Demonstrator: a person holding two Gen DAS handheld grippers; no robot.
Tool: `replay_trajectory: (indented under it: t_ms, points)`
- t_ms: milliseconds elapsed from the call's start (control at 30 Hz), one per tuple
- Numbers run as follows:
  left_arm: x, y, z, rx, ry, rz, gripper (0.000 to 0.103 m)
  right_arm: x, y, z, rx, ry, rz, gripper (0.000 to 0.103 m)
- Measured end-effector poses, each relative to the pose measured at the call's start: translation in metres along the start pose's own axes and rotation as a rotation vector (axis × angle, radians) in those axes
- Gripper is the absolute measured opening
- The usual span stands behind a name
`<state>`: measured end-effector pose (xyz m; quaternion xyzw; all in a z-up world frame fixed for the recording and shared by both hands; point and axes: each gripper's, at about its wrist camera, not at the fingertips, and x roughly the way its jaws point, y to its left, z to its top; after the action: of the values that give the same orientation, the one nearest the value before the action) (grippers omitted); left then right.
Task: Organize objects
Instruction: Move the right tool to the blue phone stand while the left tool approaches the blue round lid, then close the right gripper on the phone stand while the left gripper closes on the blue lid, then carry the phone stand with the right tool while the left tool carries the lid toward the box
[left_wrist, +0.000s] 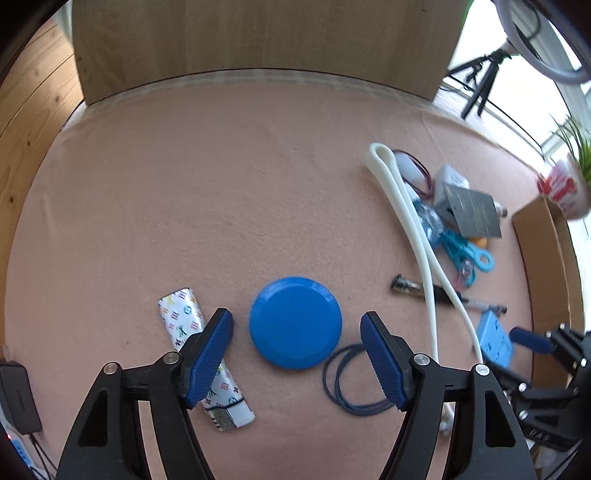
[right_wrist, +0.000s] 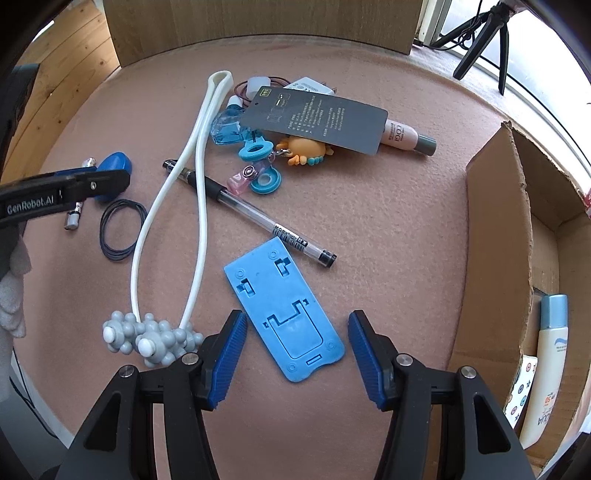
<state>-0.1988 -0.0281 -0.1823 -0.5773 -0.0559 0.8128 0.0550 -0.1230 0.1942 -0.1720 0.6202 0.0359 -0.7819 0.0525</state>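
Between the spread, empty jaws of my right gripper lies the light-blue stand on the felt, pick-up step I judge, needing descent and closure, while my left gripper, also spread and empty, brackets the blue disc.

Two hand-held grippers hover low, side by side. The left gripper has its jaws spread wide, blue ribbed pads angled outward, nothing pinched between them. The right gripper is likewise agape, its pads clear of contact. From the right wrist view, the left gripper's black arm reaches in sideways.
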Motion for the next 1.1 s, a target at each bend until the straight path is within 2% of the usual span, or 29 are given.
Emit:
replay_trajectory:
  t_ms: [133, 200, 267, 333, 533, 800, 900, 1100]
  points:
    - [0.001, -0.009, 0.0, 0.035, -0.004, 0.083, 0.059, 0.001, 0.004, 0.006, -0.021, 0.0, -0.021, 0.053]
    - [0.001, -0.018, -0.007, 0.084, -0.016, 0.117, 0.054, 0.003, -0.001, -0.012, -0.028, -0.001, -0.022, 0.053]
    - [-0.003, -0.019, -0.012, 0.092, -0.018, 0.112, 0.054, 0.003, -0.003, -0.013, -0.026, -0.003, -0.012, 0.051]
    - [-0.006, -0.018, -0.017, 0.097, -0.019, 0.098, 0.054, 0.001, -0.004, -0.015, -0.026, -0.008, -0.009, 0.043]
    - [-0.012, -0.01, -0.032, 0.072, -0.021, 0.048, 0.054, -0.002, -0.007, -0.018, 0.002, -0.023, 0.016, 0.035]
    - [-0.025, 0.001, -0.047, 0.03, -0.04, 0.018, 0.054, -0.005, -0.031, -0.029, 0.131, -0.059, 0.12, 0.033]
    - [-0.031, 0.005, -0.049, 0.014, -0.053, 0.008, 0.054, -0.009, -0.038, -0.036, 0.171, -0.071, 0.136, 0.033]
    - [-0.048, -0.002, -0.055, 0.018, -0.079, -0.007, 0.054, -0.031, -0.039, -0.042, 0.162, -0.118, 0.134, 0.033]
